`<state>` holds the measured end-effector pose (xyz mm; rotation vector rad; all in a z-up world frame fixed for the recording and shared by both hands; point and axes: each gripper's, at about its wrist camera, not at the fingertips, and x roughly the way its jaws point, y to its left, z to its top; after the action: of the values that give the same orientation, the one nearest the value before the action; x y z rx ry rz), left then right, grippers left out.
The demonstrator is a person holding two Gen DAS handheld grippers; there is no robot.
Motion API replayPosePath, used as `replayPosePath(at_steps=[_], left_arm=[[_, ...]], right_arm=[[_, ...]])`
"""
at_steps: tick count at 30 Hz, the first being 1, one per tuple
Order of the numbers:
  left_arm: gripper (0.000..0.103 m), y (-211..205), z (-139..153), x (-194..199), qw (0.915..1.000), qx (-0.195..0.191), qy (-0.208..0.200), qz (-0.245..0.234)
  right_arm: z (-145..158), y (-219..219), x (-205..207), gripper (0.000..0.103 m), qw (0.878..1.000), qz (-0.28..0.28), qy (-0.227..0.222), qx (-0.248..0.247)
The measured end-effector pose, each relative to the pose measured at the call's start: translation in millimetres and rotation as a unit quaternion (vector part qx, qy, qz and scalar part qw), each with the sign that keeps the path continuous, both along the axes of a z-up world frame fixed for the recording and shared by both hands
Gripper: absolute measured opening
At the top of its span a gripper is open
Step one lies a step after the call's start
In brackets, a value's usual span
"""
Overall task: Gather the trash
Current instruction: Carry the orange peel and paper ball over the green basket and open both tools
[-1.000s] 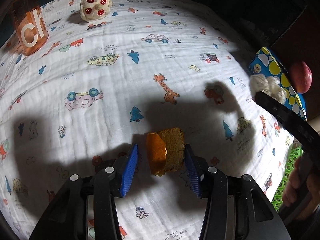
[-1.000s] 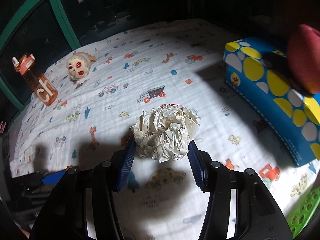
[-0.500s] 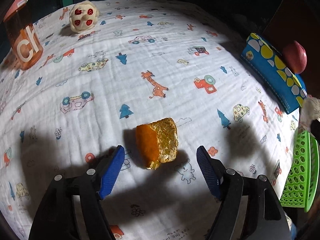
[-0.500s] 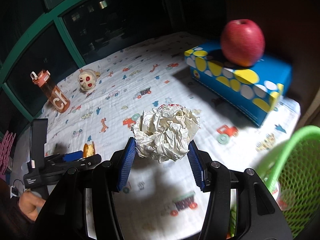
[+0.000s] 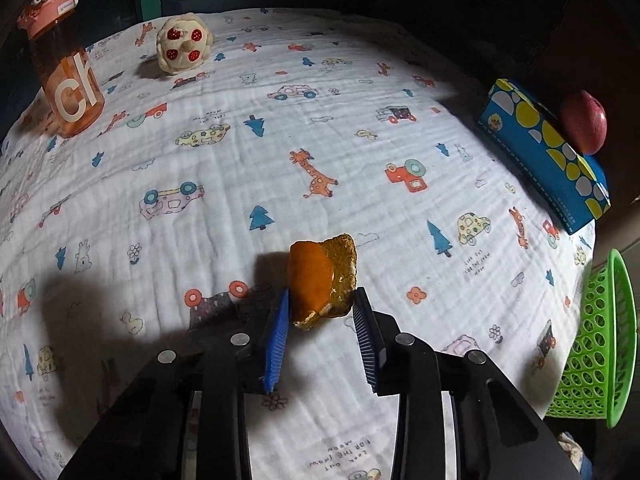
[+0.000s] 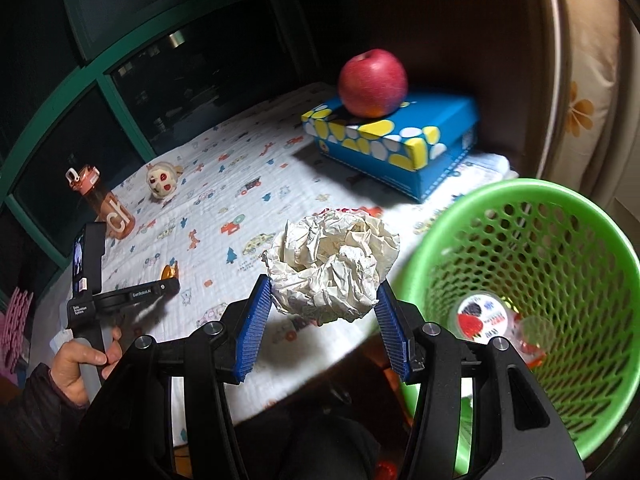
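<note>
Basket (image 6: 472, 216) now under your right gripper (image 6: 324, 316), beside counter (image 5: 240, 128) edge; half second ago only at frame's edge. Paper ball (image 6: 334, 264) pinched in right fingers, just short of rim: release next. Left gripper (image 5: 322, 322) went wide, now fingers narrow, clamping peel (image 5: 320, 280) on counter.

Crumpled matt paper ball (image 6: 334, 270), perforated glossy plastic basket (image 6: 560, 216)

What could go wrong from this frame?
The crumpled paper ball, clamped in the right gripper, sits left of the green basket opening; releasing now may miss. The left gripper pinches only the orange peel's lower edge, so it might slip.
</note>
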<state>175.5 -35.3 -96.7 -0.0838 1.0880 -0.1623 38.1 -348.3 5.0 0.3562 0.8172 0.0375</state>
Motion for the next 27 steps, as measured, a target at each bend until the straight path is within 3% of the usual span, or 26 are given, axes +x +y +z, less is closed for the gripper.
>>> replayPosePath(at_steps=[9,16,27], left_arm=[[0.031,-49,45,-31,0.9977,-0.028,-0.041,-0.048],[0.031,-105,80,-56,0.9907,-0.049,-0.068,-0.108],[0.031,-181,101,-81,0.9781,-0.061,-0.078,-0.183]], right_arm=[[5,-30,-36,0.052,0.999,-0.036,-0.002,-0.012],[-2,-55,-58,0.052,0.997,-0.072,0.017,-0.024],[-18,-94,-81,0.052,0.991,-0.116,0.053,-0.034]])
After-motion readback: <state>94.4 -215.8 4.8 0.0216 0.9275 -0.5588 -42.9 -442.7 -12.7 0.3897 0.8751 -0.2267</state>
